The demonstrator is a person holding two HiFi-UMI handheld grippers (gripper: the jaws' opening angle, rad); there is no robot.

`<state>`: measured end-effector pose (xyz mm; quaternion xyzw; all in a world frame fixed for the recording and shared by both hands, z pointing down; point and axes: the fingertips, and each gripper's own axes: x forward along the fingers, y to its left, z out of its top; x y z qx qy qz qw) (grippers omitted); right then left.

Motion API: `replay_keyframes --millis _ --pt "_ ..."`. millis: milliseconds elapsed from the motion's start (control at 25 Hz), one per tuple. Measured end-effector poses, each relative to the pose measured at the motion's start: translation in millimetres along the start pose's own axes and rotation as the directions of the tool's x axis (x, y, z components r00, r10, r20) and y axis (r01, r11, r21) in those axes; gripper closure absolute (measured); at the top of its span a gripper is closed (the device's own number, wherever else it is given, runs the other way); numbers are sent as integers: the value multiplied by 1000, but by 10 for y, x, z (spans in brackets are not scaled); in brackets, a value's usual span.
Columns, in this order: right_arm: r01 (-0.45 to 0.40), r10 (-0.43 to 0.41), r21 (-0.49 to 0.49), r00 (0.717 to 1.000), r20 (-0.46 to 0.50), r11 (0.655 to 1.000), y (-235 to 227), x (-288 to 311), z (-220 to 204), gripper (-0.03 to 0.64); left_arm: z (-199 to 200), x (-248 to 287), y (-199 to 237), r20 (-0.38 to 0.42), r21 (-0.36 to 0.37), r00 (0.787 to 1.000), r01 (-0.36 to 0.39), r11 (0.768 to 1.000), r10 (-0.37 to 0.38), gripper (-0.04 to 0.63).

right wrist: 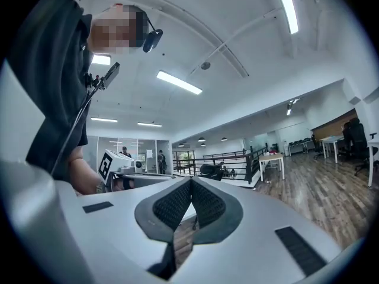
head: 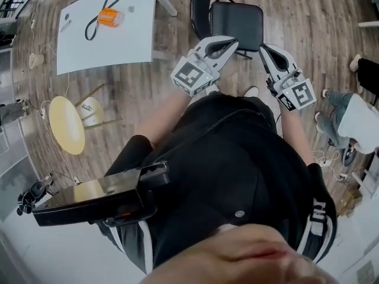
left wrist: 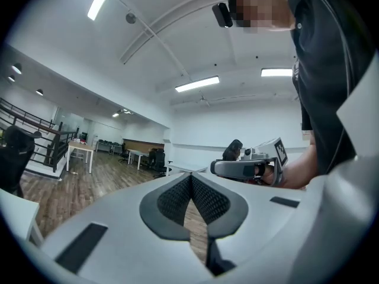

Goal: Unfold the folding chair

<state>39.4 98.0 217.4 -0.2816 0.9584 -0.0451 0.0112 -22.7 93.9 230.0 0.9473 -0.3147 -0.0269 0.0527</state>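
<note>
Seen from the head camera looking steeply down, a person in a black top holds two grey grippers out in front of the chest. The black folding chair (head: 237, 19) stands on the wooden floor (head: 308, 16) at the top centre of the head view, its seat opened out flat and its curved back frame showing at the seat's upper left. The left gripper (head: 231, 42) reaches up and to the right, and its tips overlap the near left edge of the seat in this view. The right gripper (head: 265, 51) reaches up and to the left, its tips just beside the seat's near right corner. The chair lies beyond and below both pairs of jaws, not between them. In the left gripper view, the left gripper (left wrist: 190, 179) has its two dark ribbed pads pressed together at the tips with nothing held, and the other gripper shows to its right against an open office. In the right gripper view, the right gripper (right wrist: 190, 185) is likewise closed tight and empty, with only floor showing in the narrow gap below the pads. To the upper left in the head view stands a white table (head: 118, 46) bearing an orange object (head: 109, 18) and a black cable (head: 95, 25). A round yellow stool (head: 66, 125) stands at the left.
</note>
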Motion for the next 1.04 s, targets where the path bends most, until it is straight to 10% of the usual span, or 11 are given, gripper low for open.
replay_keyframes --millis 1040 --pt "-53 53 3 998 -15 999 -172 -536 -21 609 -40 390 -617 -21 14 997 -73 997 73 592"
